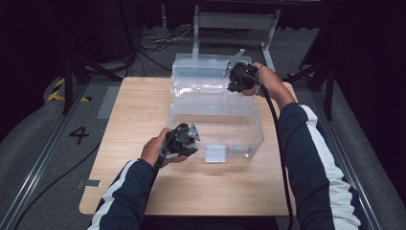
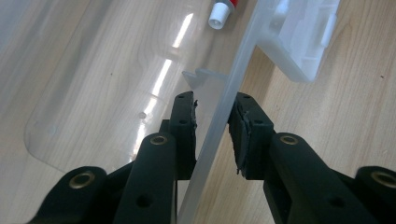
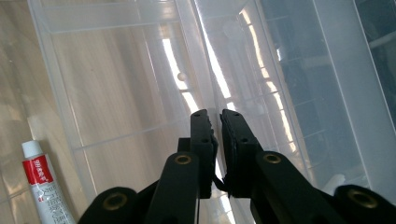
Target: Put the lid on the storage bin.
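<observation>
The clear plastic storage box (image 1: 215, 122) sat at the desk's far edge, lid (image 1: 210, 64) swung back. Your left gripper (image 2: 212, 116) straddled its near wall, jaws narrow, likely steadying it. Your right gripper (image 3: 215, 122) pinched the lid's rim shut, likely to move it. Inside lay a white tube (image 3: 44, 186); its red label's writing was unreadable.

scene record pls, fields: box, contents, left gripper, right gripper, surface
box: clear plastic storage box, lid swung open behind it
contents: small red-and-white tube lying inside
left gripper: jaws astride the box's near wall, pads not yet pressing it
right gripper: shut on the lid's thin edge
surface: wooden table
</observation>
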A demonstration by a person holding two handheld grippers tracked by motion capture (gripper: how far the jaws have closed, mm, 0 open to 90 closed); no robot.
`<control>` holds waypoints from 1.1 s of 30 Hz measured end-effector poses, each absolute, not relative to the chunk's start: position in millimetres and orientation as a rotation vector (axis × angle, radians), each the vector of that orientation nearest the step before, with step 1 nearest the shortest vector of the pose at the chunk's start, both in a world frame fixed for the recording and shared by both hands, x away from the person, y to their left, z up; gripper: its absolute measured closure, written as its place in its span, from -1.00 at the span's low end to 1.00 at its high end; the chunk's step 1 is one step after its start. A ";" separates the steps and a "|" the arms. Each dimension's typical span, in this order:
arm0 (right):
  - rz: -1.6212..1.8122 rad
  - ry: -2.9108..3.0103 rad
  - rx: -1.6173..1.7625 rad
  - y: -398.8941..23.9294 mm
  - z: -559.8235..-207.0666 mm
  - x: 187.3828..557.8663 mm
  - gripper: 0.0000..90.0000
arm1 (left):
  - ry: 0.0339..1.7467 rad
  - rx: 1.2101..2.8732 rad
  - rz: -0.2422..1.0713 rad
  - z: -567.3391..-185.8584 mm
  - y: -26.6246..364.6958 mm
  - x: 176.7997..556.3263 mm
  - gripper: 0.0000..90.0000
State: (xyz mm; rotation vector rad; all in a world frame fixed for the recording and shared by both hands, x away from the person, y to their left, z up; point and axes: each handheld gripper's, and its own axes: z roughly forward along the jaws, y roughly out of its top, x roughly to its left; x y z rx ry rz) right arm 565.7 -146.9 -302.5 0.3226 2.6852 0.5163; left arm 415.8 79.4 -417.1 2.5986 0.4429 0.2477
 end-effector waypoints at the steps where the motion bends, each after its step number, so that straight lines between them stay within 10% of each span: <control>1: 0.518 2.681 0.328 -147.1 -302.8 564.8 0.87 | 0.442 2.597 0.247 -417.2 79.4 415.6 0.60; 33: 0.528 2.676 0.300 -147.4 -300.7 555.7 0.90 | 0.471 2.579 0.270 -419.0 78.6 413.0 0.54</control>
